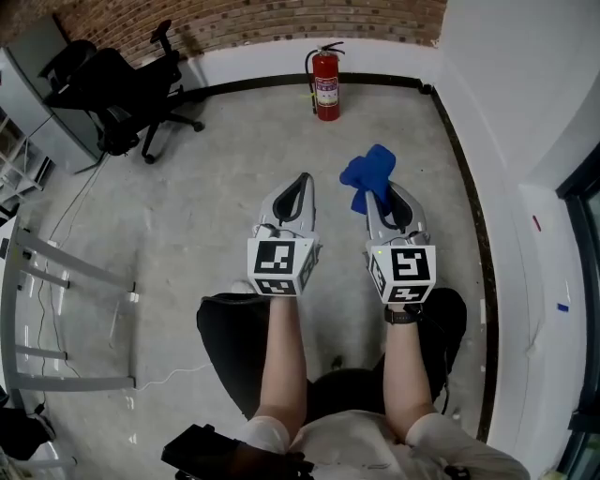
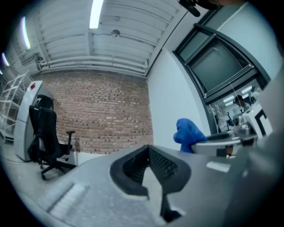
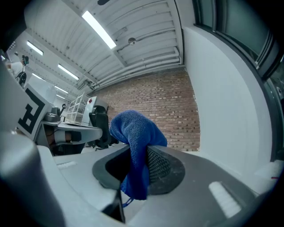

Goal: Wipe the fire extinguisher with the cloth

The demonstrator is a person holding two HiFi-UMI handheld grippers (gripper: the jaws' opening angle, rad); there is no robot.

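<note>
A red fire extinguisher (image 1: 325, 86) stands upright on the concrete floor by the far wall, well ahead of both grippers; neither gripper view shows it. My right gripper (image 1: 376, 195) is shut on a blue cloth (image 1: 367, 174), which bunches above the jaws and hangs down between them in the right gripper view (image 3: 135, 135). My left gripper (image 1: 302, 184) is held level beside it, jaws closed tip to tip with nothing in them. The left gripper view also catches the blue cloth (image 2: 188, 132) off to its right.
A black office chair (image 1: 122, 94) stands at the far left near the brick wall (image 1: 244, 23). A metal rack (image 1: 37, 309) and a white cable (image 1: 169, 375) lie at my left. A white wall (image 1: 525, 141) runs along the right.
</note>
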